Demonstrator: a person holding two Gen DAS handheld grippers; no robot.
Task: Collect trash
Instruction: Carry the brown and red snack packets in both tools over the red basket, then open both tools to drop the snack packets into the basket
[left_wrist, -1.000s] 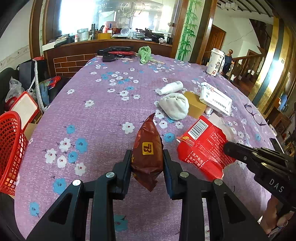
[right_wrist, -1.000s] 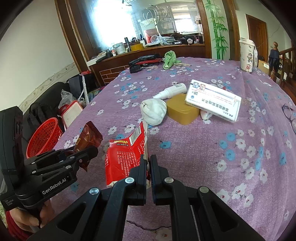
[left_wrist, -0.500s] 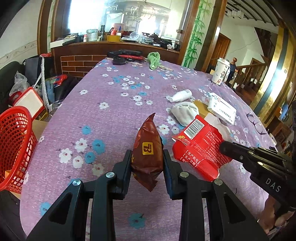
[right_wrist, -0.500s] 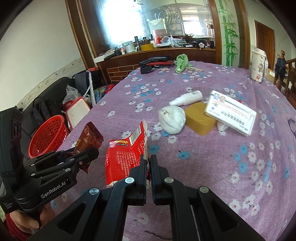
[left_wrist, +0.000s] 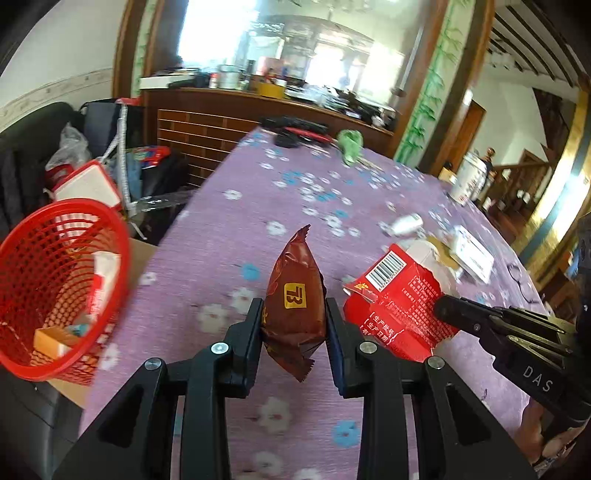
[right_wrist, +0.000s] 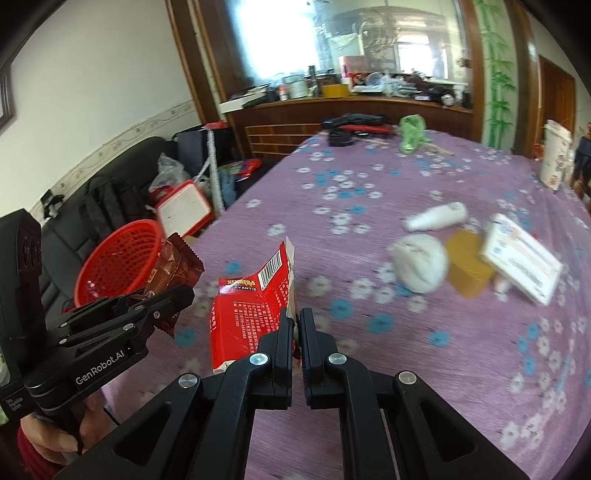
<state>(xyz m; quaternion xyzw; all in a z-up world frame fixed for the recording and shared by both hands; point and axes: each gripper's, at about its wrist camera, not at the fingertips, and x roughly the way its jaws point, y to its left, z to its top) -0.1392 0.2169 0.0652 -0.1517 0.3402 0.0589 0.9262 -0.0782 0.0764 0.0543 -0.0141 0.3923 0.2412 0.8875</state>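
Note:
My left gripper (left_wrist: 293, 317) is shut on a brown snack wrapper (left_wrist: 293, 295) with a yellow logo, held upright above the purple flowered tablecloth (left_wrist: 229, 236). To its right, my right gripper (right_wrist: 295, 325) pinches the edge of a torn red packet (right_wrist: 251, 306) with a barcode; that packet (left_wrist: 399, 306) also shows in the left wrist view. A red mesh basket (left_wrist: 55, 280) with some scraps inside stands off the table's left edge, below and left of the brown wrapper. In the right wrist view the basket (right_wrist: 118, 262) lies behind the left gripper (right_wrist: 177, 291).
On the table lie a white cloth ball (right_wrist: 419, 264), a yellow box (right_wrist: 467, 271), a white carton (right_wrist: 521, 267), a small white bottle (right_wrist: 437, 218), a green rag (right_wrist: 412, 133) and black items (right_wrist: 351, 123). A cup (right_wrist: 556, 158) stands far right. Bags and a white-lidded box (right_wrist: 183, 212) crowd the floor at left.
Both grippers have moved left along the table toward its edge, each keeping its wrapper. The red basket now looms larger and nearer; the table clutter has slid right.

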